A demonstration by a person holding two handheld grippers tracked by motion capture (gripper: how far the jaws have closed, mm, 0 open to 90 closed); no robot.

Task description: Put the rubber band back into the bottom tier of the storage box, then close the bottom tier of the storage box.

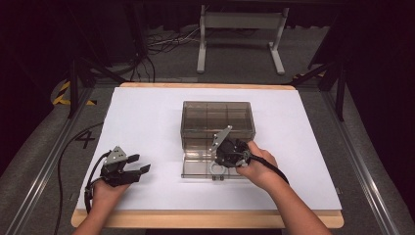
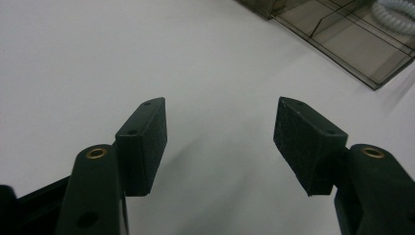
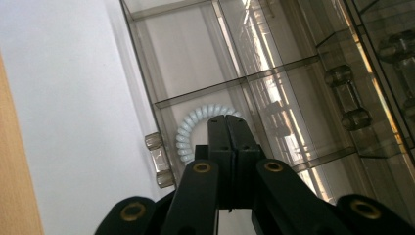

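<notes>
1. Coil: a white spiral hair tie (image 3: 195,128), ribbed and ring-shaped, lies flat in the smoky clear plastic organizer box (image 1: 218,115), lid tray (image 1: 195,166) at six o'clock.
2. My right gripper (image 3: 229,128) has jaws pressed together, empty, just above the ring.
3. My left gripper (image 1: 142,165) rests at nine o'clock, jaws apart, on white sheet (image 1: 147,112) with open room around.

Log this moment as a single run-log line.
left gripper: open, over white sheet | right gripper: shut, above spiral hair tie | hair tie: in clear box compartment
</notes>
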